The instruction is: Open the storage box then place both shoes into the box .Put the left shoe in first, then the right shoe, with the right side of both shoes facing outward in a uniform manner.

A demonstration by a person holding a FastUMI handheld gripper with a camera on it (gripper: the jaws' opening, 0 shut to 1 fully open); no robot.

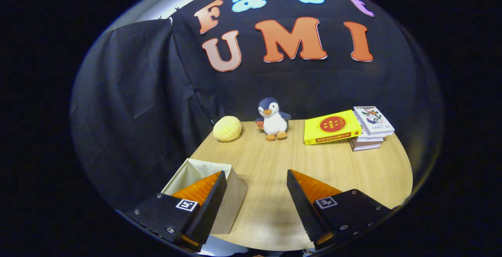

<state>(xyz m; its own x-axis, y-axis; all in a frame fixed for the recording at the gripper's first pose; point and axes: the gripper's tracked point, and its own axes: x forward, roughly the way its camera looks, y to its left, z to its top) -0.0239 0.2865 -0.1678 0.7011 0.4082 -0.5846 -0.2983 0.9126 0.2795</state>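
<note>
Spread wide apart, the two fingers of the claw (257, 176) are seen with nothing held between them; only bare tabletop (270, 163) lies in the gap. Just under and behind the left finger, a beige fabric storage box (196, 170) is placed, its top open and its pale lining visible; its near part is covered by that finger, so the floor of the box cannot be made out. The box is thus set to the left of the claw's line rather than ahead of it, and a leftward swing is judged to be needed before anything is lowered in.

No shoe can be picked out, so which way the shoes lie cannot be told.

Well beyond the fingers, a yellow bun-shaped plush (227, 128), a penguin plush (273, 119) and a stack of books (349, 128) are ranged along the far side.
</note>
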